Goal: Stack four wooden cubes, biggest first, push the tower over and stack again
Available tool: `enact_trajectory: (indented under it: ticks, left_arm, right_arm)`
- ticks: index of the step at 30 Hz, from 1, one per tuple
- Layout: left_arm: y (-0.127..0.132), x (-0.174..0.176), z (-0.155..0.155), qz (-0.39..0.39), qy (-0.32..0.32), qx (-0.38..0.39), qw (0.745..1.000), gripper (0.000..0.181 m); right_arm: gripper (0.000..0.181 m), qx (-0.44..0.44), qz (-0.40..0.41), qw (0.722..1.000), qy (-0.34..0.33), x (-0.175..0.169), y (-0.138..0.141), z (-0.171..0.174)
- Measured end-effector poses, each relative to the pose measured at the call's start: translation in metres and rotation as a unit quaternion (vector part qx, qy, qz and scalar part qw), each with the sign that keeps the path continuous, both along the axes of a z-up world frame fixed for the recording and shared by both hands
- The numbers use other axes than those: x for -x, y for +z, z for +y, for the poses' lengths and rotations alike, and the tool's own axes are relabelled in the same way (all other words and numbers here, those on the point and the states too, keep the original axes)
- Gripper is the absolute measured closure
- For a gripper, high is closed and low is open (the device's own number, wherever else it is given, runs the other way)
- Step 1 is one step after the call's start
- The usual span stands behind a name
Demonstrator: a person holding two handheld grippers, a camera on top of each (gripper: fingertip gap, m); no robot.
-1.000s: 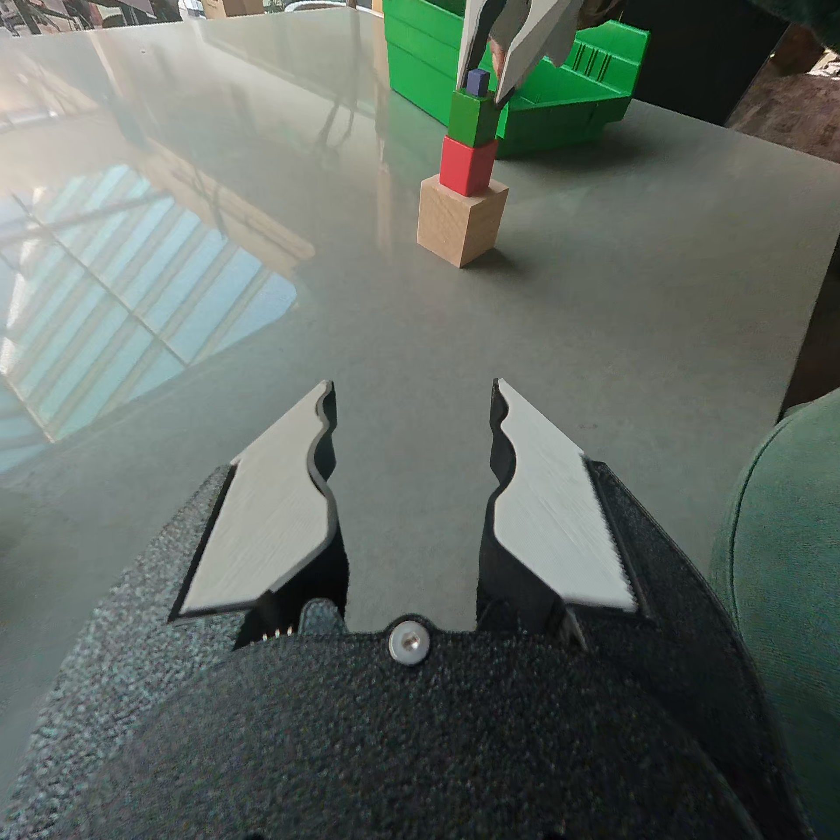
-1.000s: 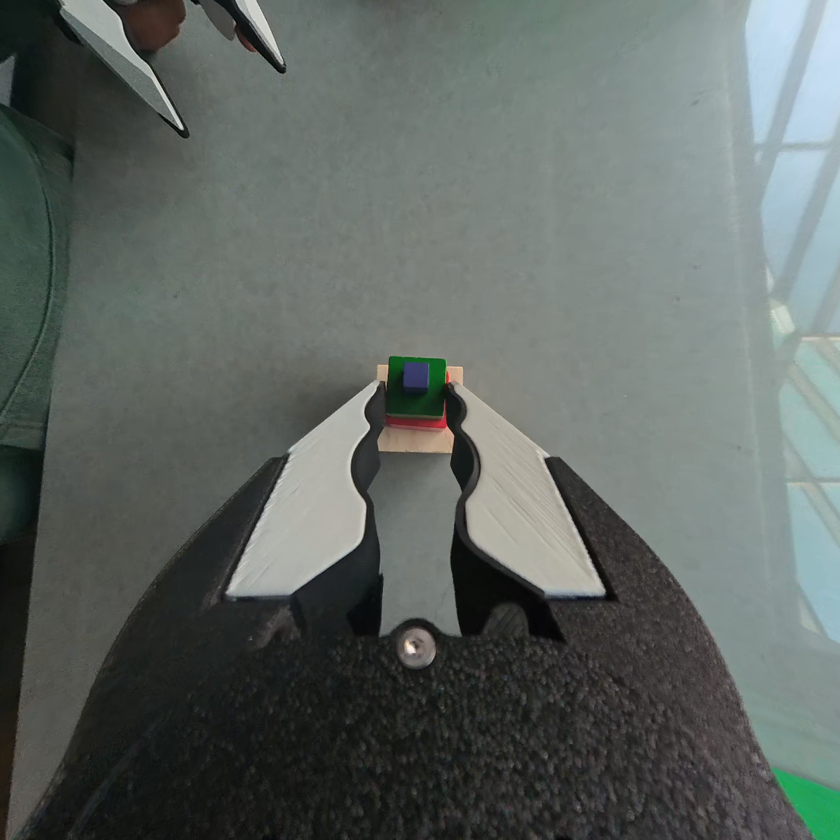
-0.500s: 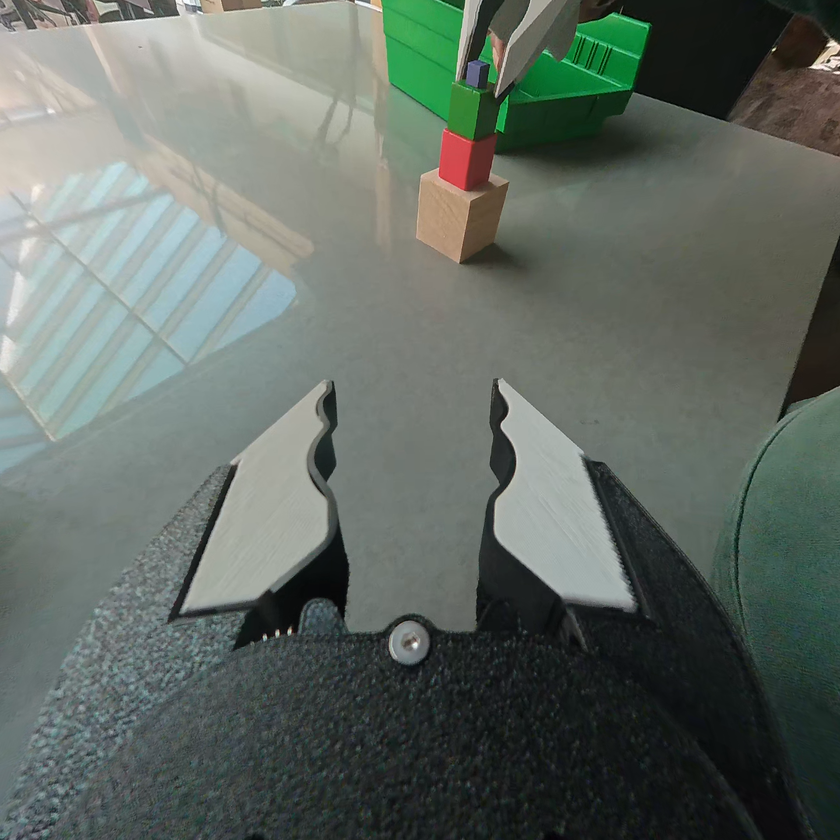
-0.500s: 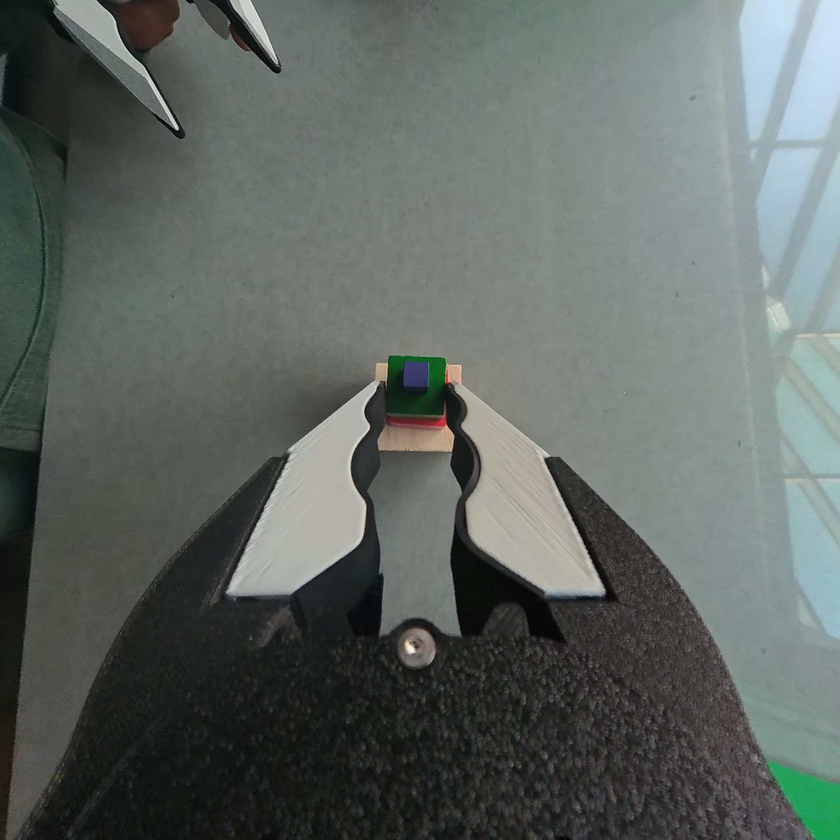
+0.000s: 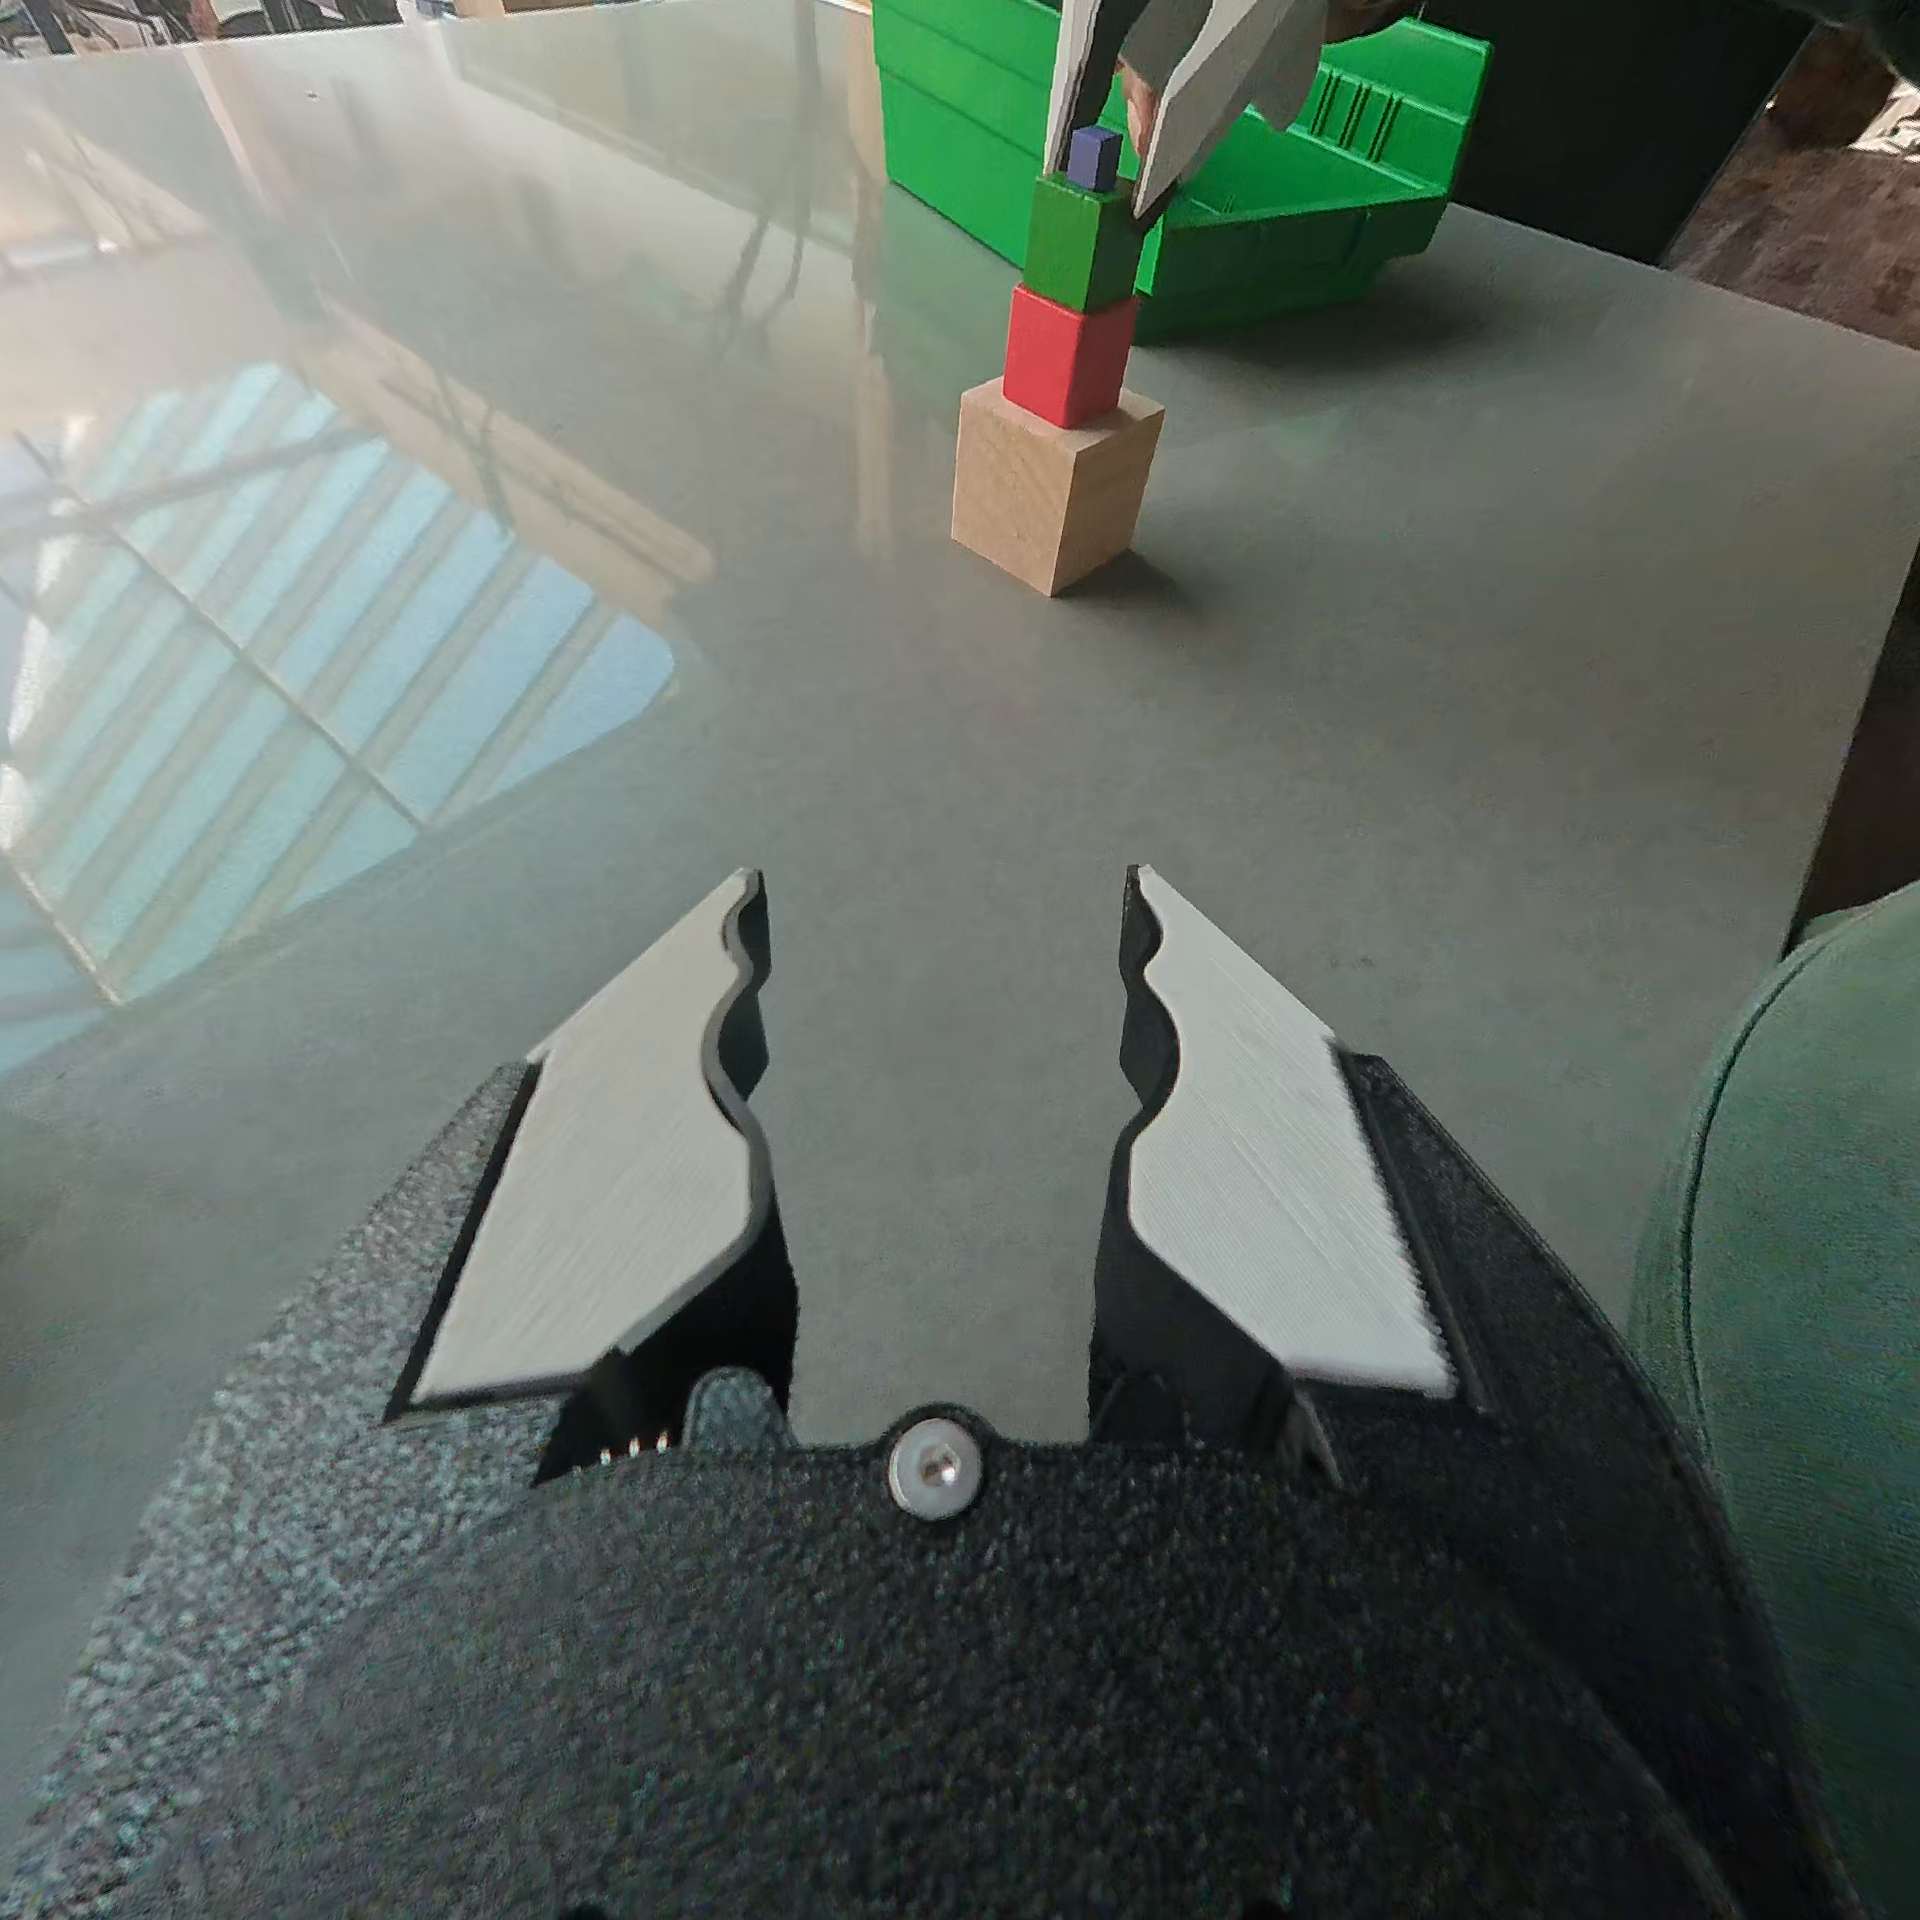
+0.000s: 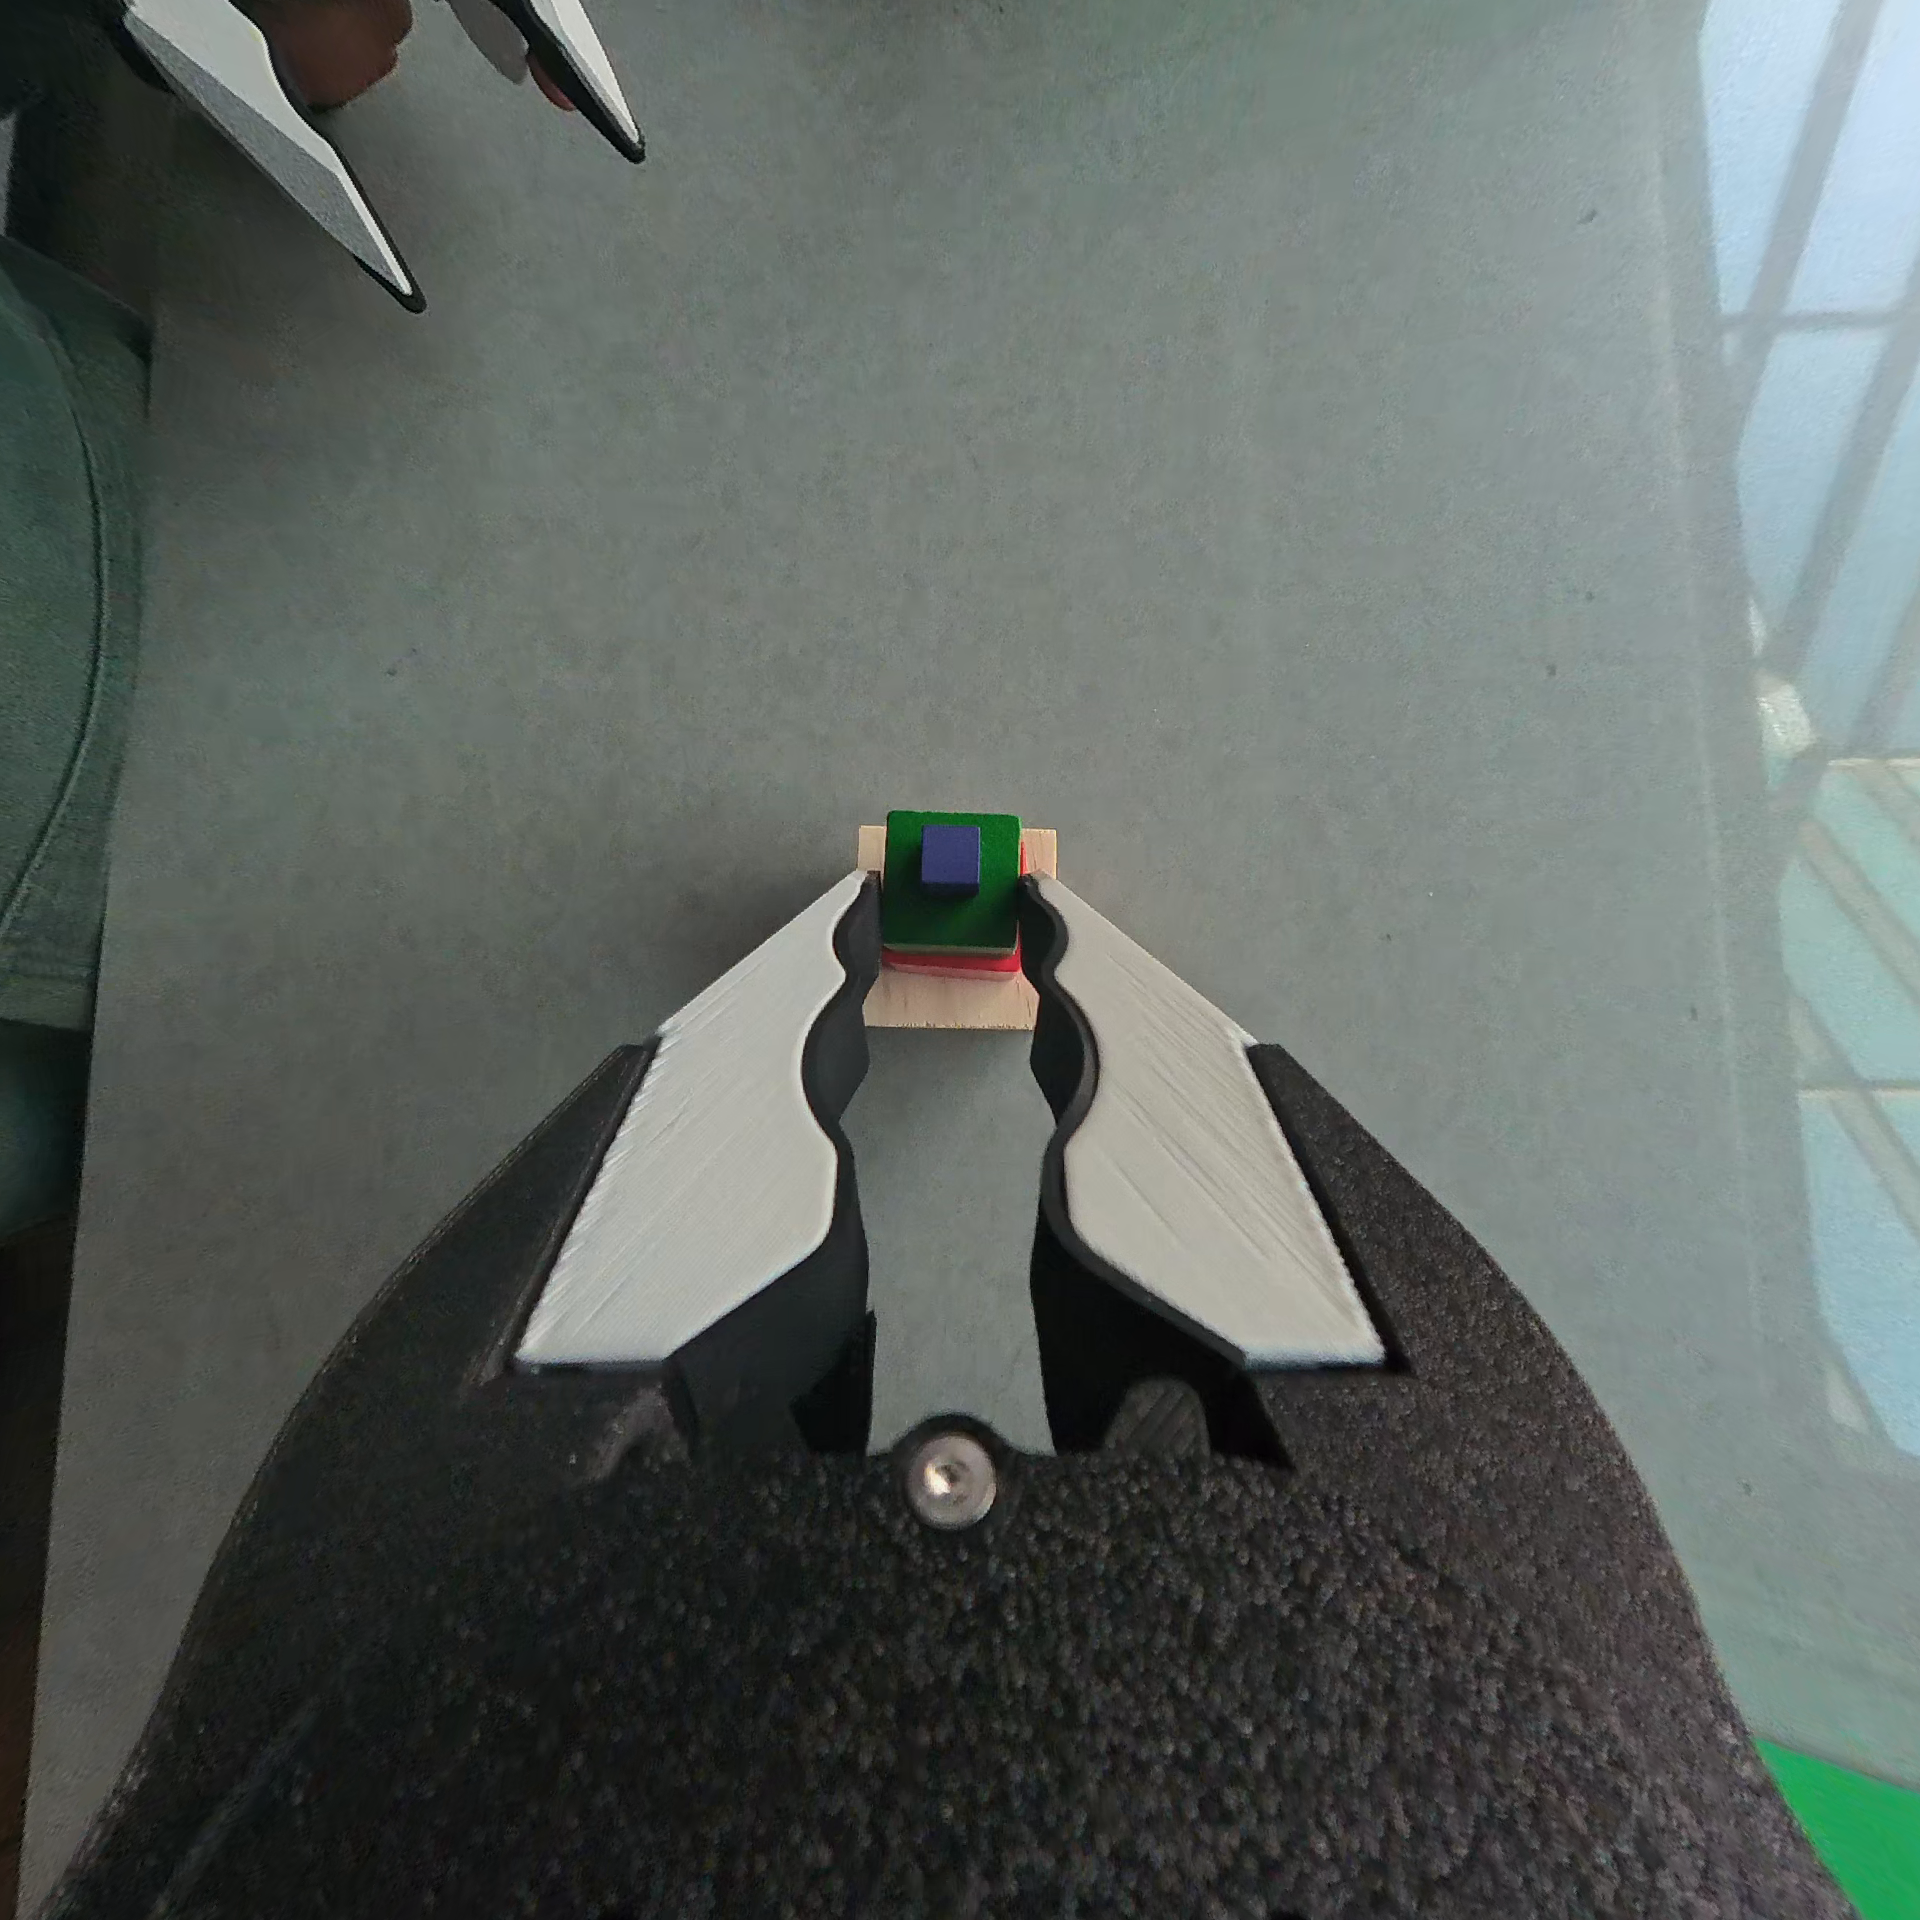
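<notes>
Little has shifted in the last second: the right claw (image 6: 948, 883) stays apart, tips level with the green block (image 6: 951, 920), not touching the blue cube (image 6: 950, 858) that tops the red block (image 5: 1065, 353) and wooden block (image 5: 1044, 499). The tower looks tippy, so sideways drift of those tips risks nudging it. The left claw (image 5: 943, 878), apart and empty over the worktop (image 5: 1039, 748), has the stack at 12 o'clock

The right gripper (image 6: 943, 883) now spreads slightly wider around the green cube (image 6: 951, 881) than a second ago, with thin gaps at both fingertips. In the left wrist view, the block tower sits marginally higher in the upper right of the frame, and the blue cube (image 5: 1091, 156) shows more clearly between the fingers (image 5: 1184, 114).
</notes>
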State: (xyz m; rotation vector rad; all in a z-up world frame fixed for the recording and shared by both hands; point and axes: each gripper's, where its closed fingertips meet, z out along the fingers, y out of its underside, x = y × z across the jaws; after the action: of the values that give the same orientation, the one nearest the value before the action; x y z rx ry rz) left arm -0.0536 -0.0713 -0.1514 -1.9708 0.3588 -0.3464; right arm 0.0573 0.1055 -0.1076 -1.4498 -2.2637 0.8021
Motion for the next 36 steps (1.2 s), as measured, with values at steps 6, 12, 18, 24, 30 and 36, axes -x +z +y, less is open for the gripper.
enact_trajectory:
  ticks: [6,12,18,24,30,36]
  left_arm:
    - [0.002,-0.002,-0.001,-0.003,-0.002,0.000,1.000,0.114]
    - [0.018,0.005,0.002,-0.015,0.028,-0.037,0.999,0.112]
    - [0.030,0.001,0.007,-0.020,0.039,-0.065,0.997,0.109]
    - [0.036,-0.015,0.014,-0.013,0.039,-0.080,0.996,0.106]
    - [0.030,-0.026,0.014,0.001,0.035,-0.069,0.997,0.105]
    - [0.026,-0.027,0.010,0.018,0.038,-0.058,0.997,0.105]
  right_arm:
    - [0.140,0.005,0.039,0.999,-0.018,0.002,0.019,0.000]
    - [0.123,-0.031,0.213,0.966,-0.140,-0.011,0.067,0.000]
    - [0.123,-0.071,0.265,0.899,-0.340,-0.065,0.024,-0.012]
    - [0.136,-0.010,0.288,0.800,-0.525,-0.098,-0.018,-0.040]
    - [0.138,-0.049,0.260,0.803,-0.534,-0.099,-0.035,-0.063]
    - [0.141,-0.053,0.247,0.818,-0.518,-0.098,-0.042,-0.065]
